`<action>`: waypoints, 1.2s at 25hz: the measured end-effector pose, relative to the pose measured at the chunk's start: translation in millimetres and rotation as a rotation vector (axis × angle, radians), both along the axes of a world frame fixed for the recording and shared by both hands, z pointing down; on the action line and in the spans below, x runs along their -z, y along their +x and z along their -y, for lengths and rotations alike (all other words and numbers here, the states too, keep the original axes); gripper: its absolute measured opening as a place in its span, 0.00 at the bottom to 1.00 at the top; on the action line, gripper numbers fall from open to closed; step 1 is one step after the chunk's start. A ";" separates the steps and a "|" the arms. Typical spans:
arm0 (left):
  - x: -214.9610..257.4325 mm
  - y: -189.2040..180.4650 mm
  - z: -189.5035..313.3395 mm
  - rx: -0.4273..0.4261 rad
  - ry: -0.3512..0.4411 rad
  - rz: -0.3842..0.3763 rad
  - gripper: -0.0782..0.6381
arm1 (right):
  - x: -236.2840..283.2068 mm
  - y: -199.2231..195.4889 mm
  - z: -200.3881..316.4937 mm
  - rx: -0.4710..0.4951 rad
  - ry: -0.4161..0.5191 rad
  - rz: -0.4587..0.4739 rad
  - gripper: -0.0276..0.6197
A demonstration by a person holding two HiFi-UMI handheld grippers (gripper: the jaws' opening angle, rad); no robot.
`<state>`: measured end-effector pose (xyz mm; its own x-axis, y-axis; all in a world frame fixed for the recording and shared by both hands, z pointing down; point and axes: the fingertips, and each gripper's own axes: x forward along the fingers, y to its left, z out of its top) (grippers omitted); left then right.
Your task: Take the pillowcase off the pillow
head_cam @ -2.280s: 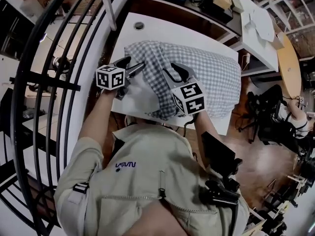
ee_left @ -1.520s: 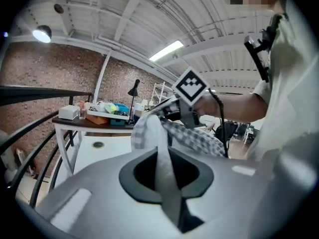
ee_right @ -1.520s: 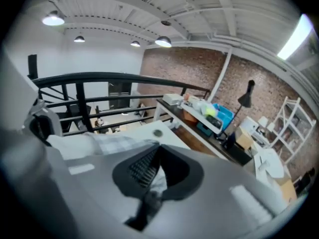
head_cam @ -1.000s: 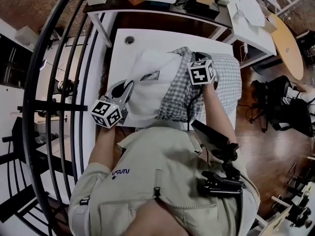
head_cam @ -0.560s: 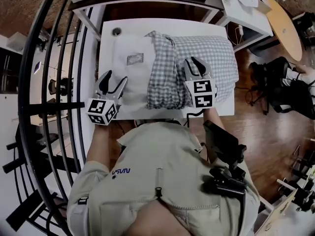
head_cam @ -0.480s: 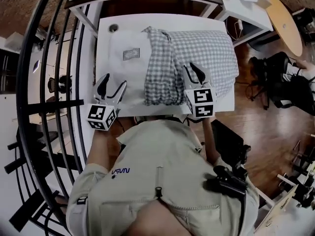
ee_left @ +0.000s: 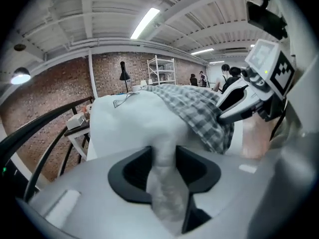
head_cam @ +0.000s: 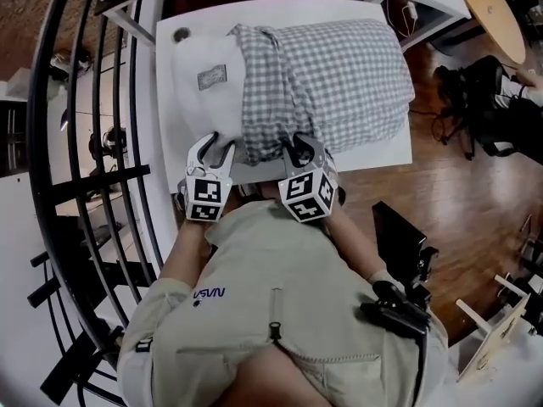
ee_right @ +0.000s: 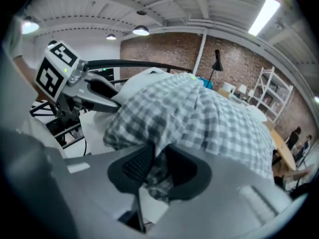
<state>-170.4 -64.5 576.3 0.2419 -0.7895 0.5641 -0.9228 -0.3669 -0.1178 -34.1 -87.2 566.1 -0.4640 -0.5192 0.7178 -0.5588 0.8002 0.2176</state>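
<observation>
Two grippers meet the near edge of the bedding on the white counter (head_cam: 377, 153). The left gripper (head_cam: 216, 143) has just been closing its jaws, and a corner of the bare white pillow (head_cam: 204, 58) is pinched between them. This hold appears meant to anchor the filling while the cover is drawn away. The right gripper (head_cam: 303, 144) has just been opening its jaws slightly, yet a bunched fold of the checked pillowcase (head_cam: 331, 58) fills the gap at the open hem, and both pads look pressed on it. The pillowcase covers the right and larger part of the pillow. Its gathered hem lies across the middle, leaving the left end and its sewn label (head_cam: 209, 78) exposed. Gripping the two fabrics separately, side by side, lets opposite pulls part them. By this placement the removal is begun but mostly unfinished.
</observation>
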 end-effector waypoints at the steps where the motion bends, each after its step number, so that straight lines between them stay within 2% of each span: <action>1: 5.6 -2.0 3.1 -0.002 0.008 0.010 0.27 | 1.6 0.4 1.4 0.004 0.018 -0.014 0.15; 3: 25.0 -7.8 7.0 0.006 0.051 0.012 0.17 | 9.5 4.5 3.8 0.003 0.059 -0.031 0.07; 4: 37.2 -11.5 8.1 0.018 0.081 0.009 0.15 | 13.8 9.4 5.2 -0.005 0.081 -0.046 0.06; 11: 104.7 -58.1 14.3 0.155 0.271 -0.092 0.13 | 52.8 88.8 44.5 -0.183 0.249 -0.181 0.06; 14: 90.4 -81.5 12.1 0.204 0.267 -0.141 0.13 | 55.0 117.6 59.8 -0.232 0.277 -0.227 0.06; 17: 53.7 -81.8 2.6 0.249 0.192 -0.182 0.13 | 30.0 129.5 57.4 -0.232 0.223 -0.263 0.06; 19: 29.8 -72.8 -5.3 0.269 0.136 -0.205 0.13 | 4.3 131.7 49.4 -0.214 0.127 -0.273 0.06; 21: 13.1 -66.0 -10.5 0.269 0.113 -0.208 0.14 | -12.3 128.3 42.6 -0.194 0.032 -0.259 0.06; 24: 12.4 -58.2 -13.7 0.248 0.127 -0.224 0.26 | -8.7 123.1 39.5 -0.156 -0.036 -0.224 0.08; 27: 37.2 -47.1 -19.7 0.201 0.151 -0.206 0.39 | 14.1 119.4 36.3 -0.129 -0.110 -0.134 0.15; 30: 72.4 -49.6 -29.5 0.199 0.226 -0.158 0.41 | 56.9 98.9 38.3 -0.067 -0.103 -0.009 0.16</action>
